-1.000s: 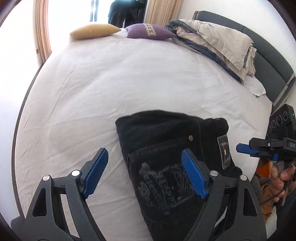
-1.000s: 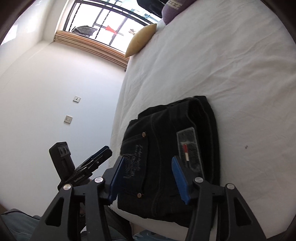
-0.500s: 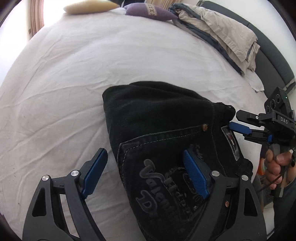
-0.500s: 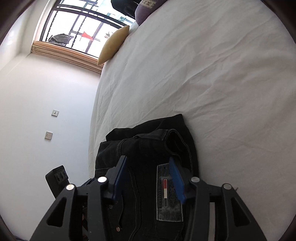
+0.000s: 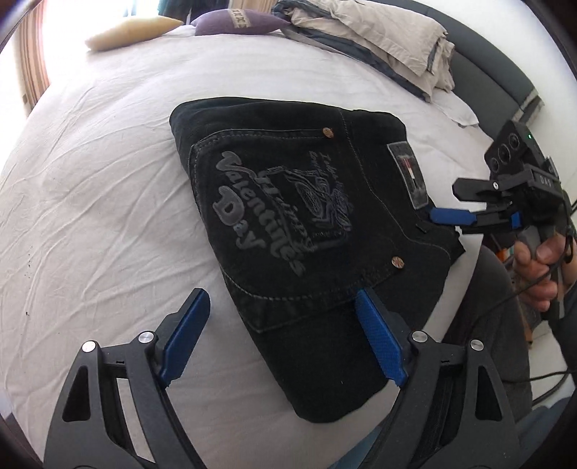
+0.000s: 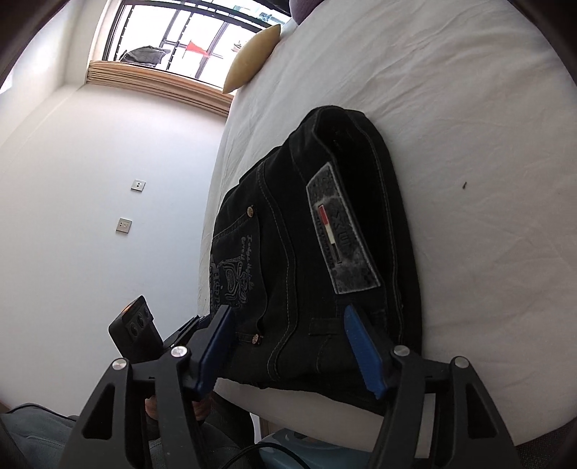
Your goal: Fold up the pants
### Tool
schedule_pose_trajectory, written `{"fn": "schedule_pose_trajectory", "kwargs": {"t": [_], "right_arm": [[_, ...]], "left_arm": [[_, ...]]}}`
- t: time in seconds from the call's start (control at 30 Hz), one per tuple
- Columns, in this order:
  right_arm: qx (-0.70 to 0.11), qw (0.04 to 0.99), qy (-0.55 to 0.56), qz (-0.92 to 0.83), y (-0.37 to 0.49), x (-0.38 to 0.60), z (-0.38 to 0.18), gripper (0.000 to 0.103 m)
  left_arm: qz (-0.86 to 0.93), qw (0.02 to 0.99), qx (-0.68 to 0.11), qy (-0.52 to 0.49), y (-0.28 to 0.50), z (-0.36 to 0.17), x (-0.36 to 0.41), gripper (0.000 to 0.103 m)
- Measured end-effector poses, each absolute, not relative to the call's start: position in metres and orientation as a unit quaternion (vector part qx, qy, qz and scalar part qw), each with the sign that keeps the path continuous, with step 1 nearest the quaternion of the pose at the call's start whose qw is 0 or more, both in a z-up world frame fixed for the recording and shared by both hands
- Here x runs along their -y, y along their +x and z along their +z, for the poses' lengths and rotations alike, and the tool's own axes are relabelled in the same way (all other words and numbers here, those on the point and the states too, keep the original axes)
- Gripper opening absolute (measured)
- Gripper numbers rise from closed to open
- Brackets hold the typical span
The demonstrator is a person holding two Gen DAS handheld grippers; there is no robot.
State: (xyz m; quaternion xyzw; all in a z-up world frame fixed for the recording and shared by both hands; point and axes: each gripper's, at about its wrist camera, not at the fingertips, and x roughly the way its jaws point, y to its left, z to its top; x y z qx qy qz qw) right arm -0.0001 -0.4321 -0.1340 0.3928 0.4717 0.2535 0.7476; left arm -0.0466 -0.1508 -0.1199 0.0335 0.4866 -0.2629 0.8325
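From the left wrist view we see the black pants (image 5: 310, 231) folded into a compact stack on the white bed sheet (image 5: 101, 187), near its near edge, back pocket print facing up. Our left gripper (image 5: 285, 324) hangs over the stack's near left corner with its fingers spread wide and nothing pressed between them. At the right, our right gripper (image 5: 450, 216) reaches in level with its blue tip at the waistband edge, held by a hand (image 5: 541, 267). Pillows (image 5: 378, 32) lie at the far end.

From the right wrist view, the pants (image 6: 317, 252) lie at the bed's near edge. The right gripper (image 6: 288, 342) straddles the waistband; its jaws have just been opening, and whether the pads touch the cloth between them we cannot tell.
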Motion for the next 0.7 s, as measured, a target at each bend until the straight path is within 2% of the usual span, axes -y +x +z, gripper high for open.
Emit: {"fn": "schedule_pose_trajectory", "kwargs": {"t": [0.1,0.23,0.33,0.37,0.5,0.6,0.63,0.7], "right_arm": [[-0.448,0.749,0.401,0.279,-0.006,0.436,-0.12,0.068],[-0.422,0.747,0.419,0.298,0.001,0.441,-0.116,0.068],[-0.437,0.743,0.427,0.273,0.012,0.442,-0.126,0.068],[-0.467,0.747,0.402,0.248,0.012,0.439,-0.135,0.068],[-0.457,0.757,0.394,0.251,-0.001,0.447,-0.132,0.068],[-0.417,0.789,0.392,0.225,-0.007,0.477,-0.114,0.071],[-0.42,0.792,0.388,0.214,-0.002,0.483,-0.114,0.075],[-0.429,0.792,0.383,0.206,0.005,0.485,-0.116,0.075]], "left_arm": [[-0.26,0.86,-0.439,0.034,-0.046,-0.095,0.144,0.083],[-0.274,0.876,-0.396,-0.008,-0.005,-0.073,0.146,0.083],[-0.293,0.857,-0.425,0.003,0.016,-0.094,0.162,0.083],[-0.295,0.848,-0.44,0.014,0.014,-0.104,0.169,0.083],[-0.298,0.839,-0.451,0.068,-0.033,-0.123,0.173,0.083],[-0.299,0.836,-0.46,0.015,-0.054,-0.123,0.151,0.083],[-0.287,0.841,-0.459,0.005,-0.053,-0.121,0.143,0.083],[-0.269,0.846,-0.459,-0.026,-0.04,-0.114,0.129,0.083]]}}
